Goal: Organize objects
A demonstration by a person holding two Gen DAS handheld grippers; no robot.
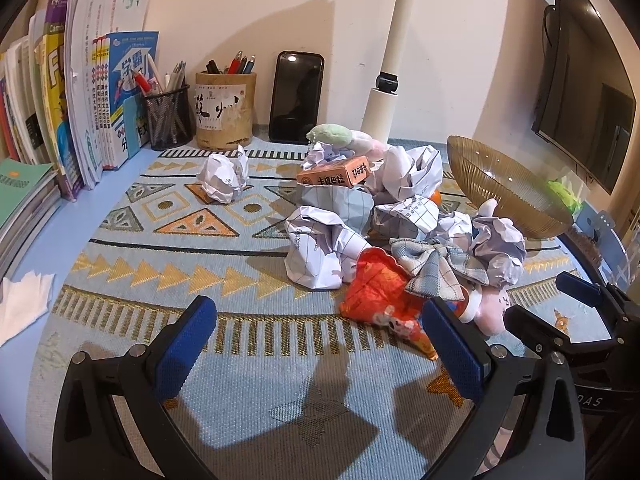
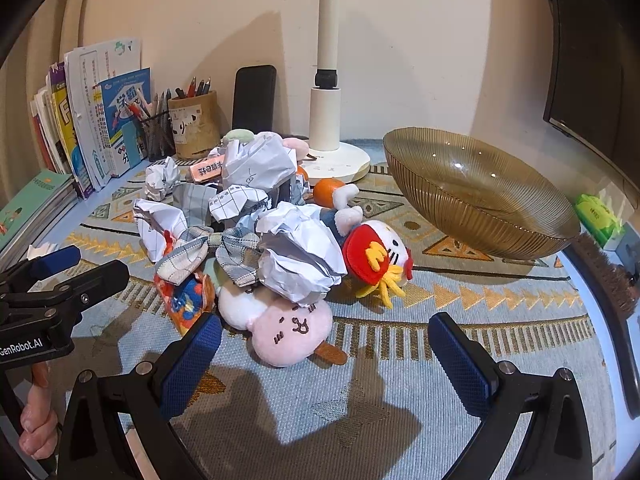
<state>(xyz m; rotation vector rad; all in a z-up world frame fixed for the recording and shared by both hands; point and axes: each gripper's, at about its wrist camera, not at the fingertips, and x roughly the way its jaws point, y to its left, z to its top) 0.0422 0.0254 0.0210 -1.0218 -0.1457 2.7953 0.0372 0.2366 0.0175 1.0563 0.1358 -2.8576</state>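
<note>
Left wrist view: the left gripper (image 1: 320, 344) hangs above the patterned mat (image 1: 160, 280) on the counter, its jaws spread wide and holding nothing. Just past its right jaw lies an orange snack wrapper (image 1: 376, 292), its long axis running from the pile toward the camera. A plaid bow (image 1: 436, 264) lies across the wrapper's far end, its long axis running left to right. Behind them sits a heap of crumpled paper balls (image 1: 320, 252), with a small orange box (image 1: 334, 174) on top, lengthwise across the view. One paper ball (image 1: 224, 176) sits apart to the left. At the back wall stand books (image 1: 80, 112), a mesh pen holder (image 1: 166, 120), a bamboo pen pot (image 1: 226, 112) and a phone (image 1: 296, 98) leaning upright.

The right wrist view shows the right gripper (image 2: 324, 354), jaws likewise released and empty, near a pink plush (image 2: 292, 332) lying face up. Only this view shows a red-and-white plush (image 2: 376, 256) beside the heap, an orange fruit (image 2: 326, 190), and the whole amber glass bowl (image 2: 480, 200) well to the right. It also shows a hand (image 2: 38, 420) gripping the left gripper's handle.
</note>
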